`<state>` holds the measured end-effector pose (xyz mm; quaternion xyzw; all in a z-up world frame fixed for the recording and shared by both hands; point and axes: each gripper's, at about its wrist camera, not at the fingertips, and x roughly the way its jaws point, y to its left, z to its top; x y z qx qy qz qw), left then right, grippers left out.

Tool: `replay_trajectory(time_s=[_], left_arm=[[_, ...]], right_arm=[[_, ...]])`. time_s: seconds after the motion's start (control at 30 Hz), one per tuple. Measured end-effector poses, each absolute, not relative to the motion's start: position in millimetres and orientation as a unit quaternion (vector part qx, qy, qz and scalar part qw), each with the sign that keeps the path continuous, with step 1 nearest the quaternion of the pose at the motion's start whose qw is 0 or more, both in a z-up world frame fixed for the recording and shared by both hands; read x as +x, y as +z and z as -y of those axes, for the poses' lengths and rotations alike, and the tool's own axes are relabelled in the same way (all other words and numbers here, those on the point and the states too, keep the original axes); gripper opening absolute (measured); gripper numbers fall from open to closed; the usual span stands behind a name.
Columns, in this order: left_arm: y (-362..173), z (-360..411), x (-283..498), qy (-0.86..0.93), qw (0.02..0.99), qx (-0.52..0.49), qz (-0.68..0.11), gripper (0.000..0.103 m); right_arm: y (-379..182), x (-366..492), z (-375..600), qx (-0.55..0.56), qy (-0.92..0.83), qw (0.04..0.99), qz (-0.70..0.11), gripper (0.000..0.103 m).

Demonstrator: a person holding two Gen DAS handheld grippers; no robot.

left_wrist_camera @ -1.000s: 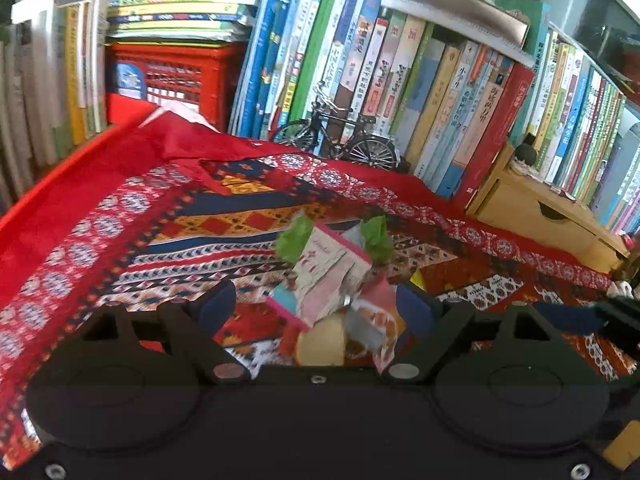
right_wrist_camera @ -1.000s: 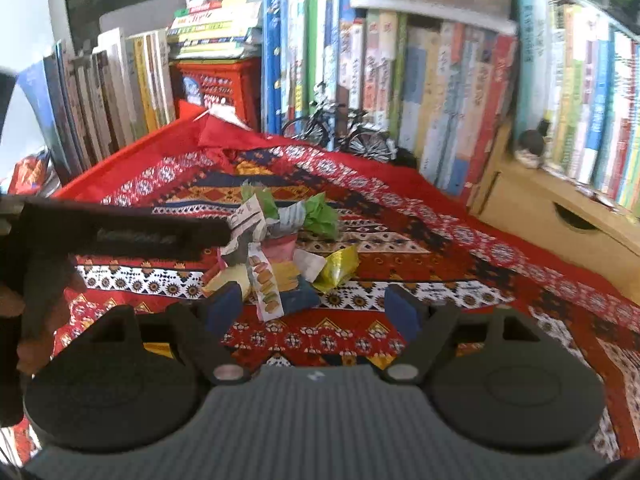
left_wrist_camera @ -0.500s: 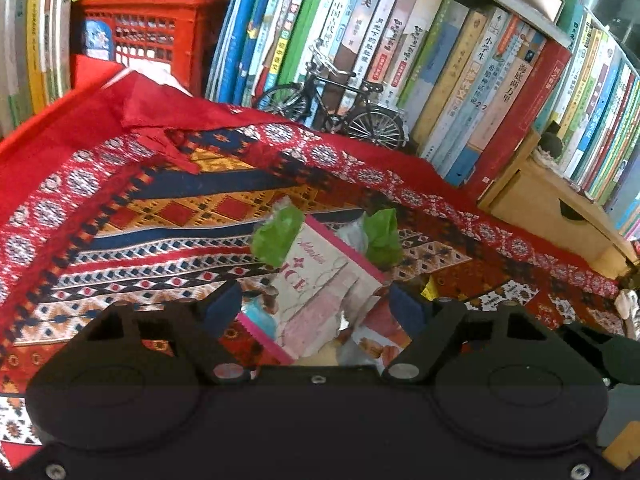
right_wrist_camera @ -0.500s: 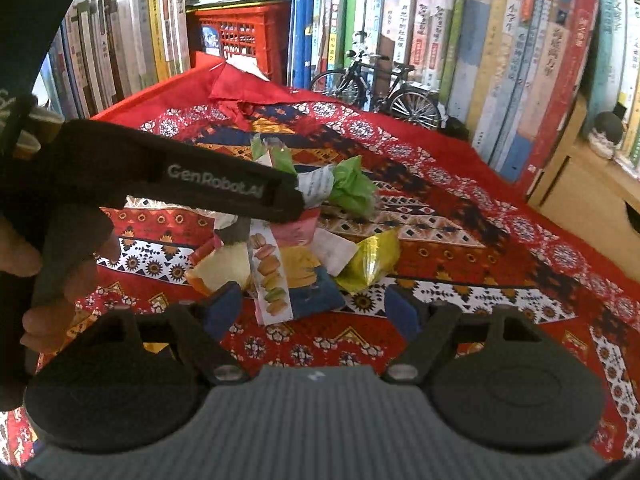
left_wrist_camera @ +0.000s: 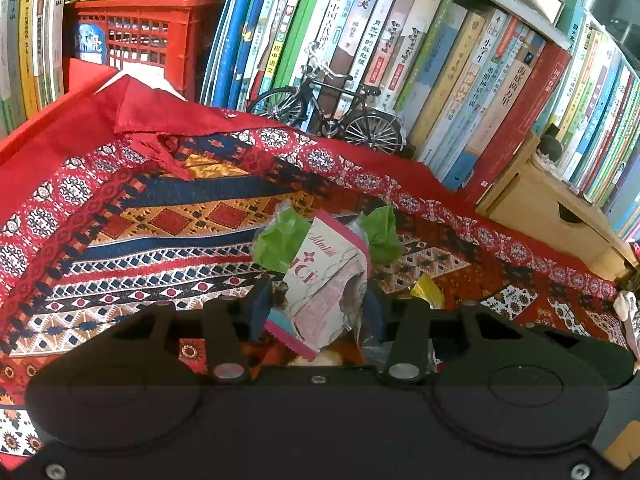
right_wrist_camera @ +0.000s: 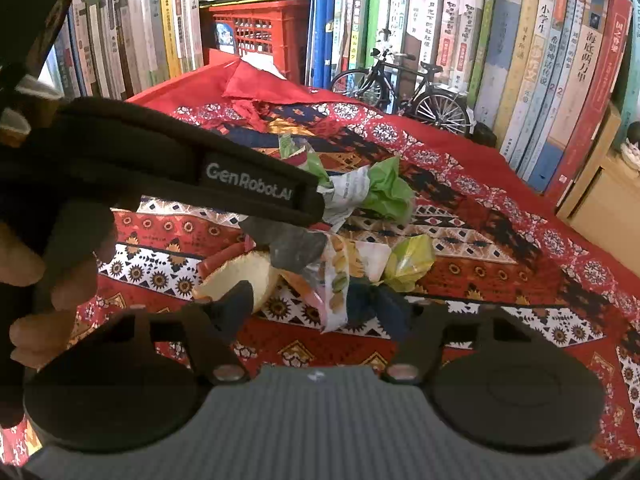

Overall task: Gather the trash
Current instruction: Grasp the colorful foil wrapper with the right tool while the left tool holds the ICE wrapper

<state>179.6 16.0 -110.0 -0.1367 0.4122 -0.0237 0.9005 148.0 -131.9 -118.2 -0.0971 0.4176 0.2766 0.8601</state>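
A heap of trash lies on the patterned red cloth (left_wrist_camera: 132, 224). In the left wrist view, my left gripper (left_wrist_camera: 318, 304) has its jaws narrowed around a pink-and-white wrapper (left_wrist_camera: 324, 280) between green crumpled papers (left_wrist_camera: 280, 240). In the right wrist view the left gripper's arm (right_wrist_camera: 180, 172) lies over the heap. My right gripper (right_wrist_camera: 320, 304) is open, its fingertips either side of a fruit-print wrapper (right_wrist_camera: 334, 280), beside a pale yellow piece (right_wrist_camera: 244, 276) and a yellow-green foil wrapper (right_wrist_camera: 408, 260).
Rows of upright books (left_wrist_camera: 400, 60) wall the back and left. A red plastic crate (left_wrist_camera: 136, 40) stands at the back left. A model bicycle (left_wrist_camera: 328, 108) stands against the books. A wooden drawer box (left_wrist_camera: 552, 216) sits at the right.
Both grippers have moved forward to the heap. The left jaws have narrowed around the pink-and-white wrapper. The left gripper's arm now covers more of the right wrist view.
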Motion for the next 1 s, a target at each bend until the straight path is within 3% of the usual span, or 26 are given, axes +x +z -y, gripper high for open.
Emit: replay_trajectory(time_s=[0.73, 1.0], left_arm=[[-89.0, -34.7, 145.3, 0.0, 0.91, -0.149, -0.386, 0.046], [-89.4, -30.5, 137.5, -0.002, 0.912, -0.131, -0.389, 0.047]], right_arm=[[-101.9, 153.0, 128.6, -0.089, 0.276, 0.877, -0.383, 0.077], [-98.4, 143.7, 126.6, -0.12, 0.276, 0.881, -0.364, 0.082]])
